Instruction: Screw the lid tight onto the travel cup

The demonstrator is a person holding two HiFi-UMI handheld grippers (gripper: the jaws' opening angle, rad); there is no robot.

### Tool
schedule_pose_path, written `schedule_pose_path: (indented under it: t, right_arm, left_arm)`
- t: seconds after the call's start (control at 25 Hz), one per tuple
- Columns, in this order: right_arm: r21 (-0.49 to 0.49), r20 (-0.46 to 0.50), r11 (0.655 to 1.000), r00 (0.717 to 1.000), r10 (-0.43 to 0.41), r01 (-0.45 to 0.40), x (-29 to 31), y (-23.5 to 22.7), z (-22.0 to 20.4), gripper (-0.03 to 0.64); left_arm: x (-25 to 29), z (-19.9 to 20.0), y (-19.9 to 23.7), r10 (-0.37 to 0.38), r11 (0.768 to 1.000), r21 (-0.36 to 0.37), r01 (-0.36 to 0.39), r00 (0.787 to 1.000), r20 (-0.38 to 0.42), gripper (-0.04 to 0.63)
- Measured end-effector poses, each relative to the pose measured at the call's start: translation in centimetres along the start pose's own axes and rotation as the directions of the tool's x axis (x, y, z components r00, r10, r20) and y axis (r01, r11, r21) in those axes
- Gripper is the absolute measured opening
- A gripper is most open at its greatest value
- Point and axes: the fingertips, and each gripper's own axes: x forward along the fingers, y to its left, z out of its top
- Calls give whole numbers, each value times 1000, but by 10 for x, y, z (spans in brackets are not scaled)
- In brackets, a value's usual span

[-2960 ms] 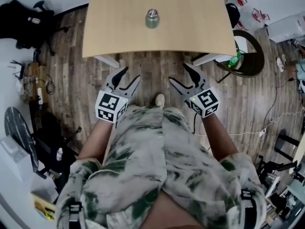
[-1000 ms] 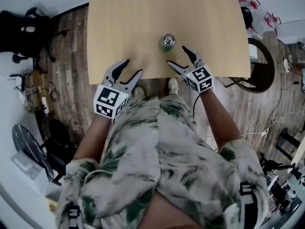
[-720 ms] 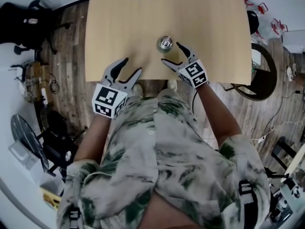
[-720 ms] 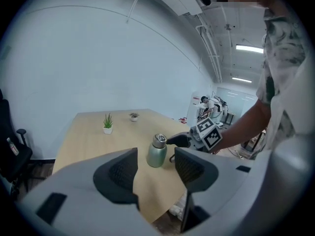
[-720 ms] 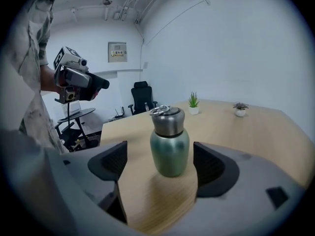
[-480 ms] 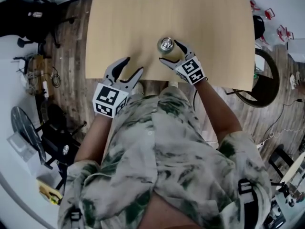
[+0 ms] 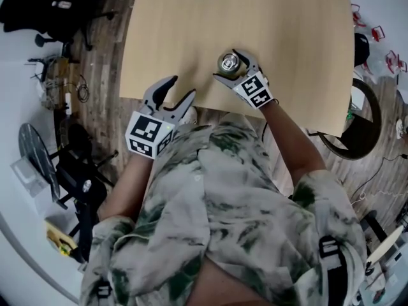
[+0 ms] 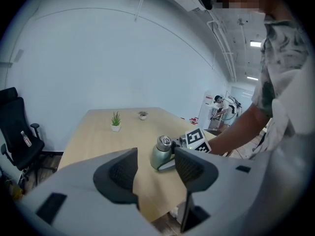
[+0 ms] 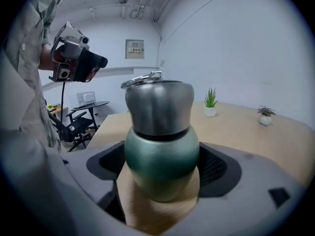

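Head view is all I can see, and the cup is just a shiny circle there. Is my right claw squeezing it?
Observer: Not yet, I think. In the right gripper view the right claw has just been opening wide, and the cup has its green belly inside it.
Operator: Is the lid on?
Observer: Yes, the silver lid sits squarely on top of the green part.
Operator: And my left claw?
Observer: The left claw is open and empty, aimed at the cup from the side.
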Motion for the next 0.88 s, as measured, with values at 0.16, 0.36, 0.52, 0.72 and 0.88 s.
schedule_pose_path:
  t: [0.16, 0.36, 0.52, 0.72, 0.88]
  right_arm:
    - [-23, 1, 999, 1000, 24, -24, 10, -1, -3, 436]
    - [-24, 6, 999, 1000, 27, -27, 18, -2, -3, 434]
    - [-23, -11, 999, 999, 33, -33, 22, -3, -5, 417]
    - [-13, -28, 999, 998, 47, -48, 21, -1, -6, 408]
    - [15, -46, 999, 998, 40, -39, 17, -3, -4, 408]
  left_arm:
    - [6, 3, 2, 18, 1000, -2, -18, 1000, -16, 229]
    - [8, 9, 6, 23, 1000, -4, -23, 1000, -13, 229]
    - [9, 9, 10, 26, 1000, 0, -26, 1000, -11, 229]
    - [9, 11, 14, 25, 1000, 3, -25, 1000, -7, 229]
    - [11, 15, 17, 14, 1000, 13, -14, 1000, 6, 229]
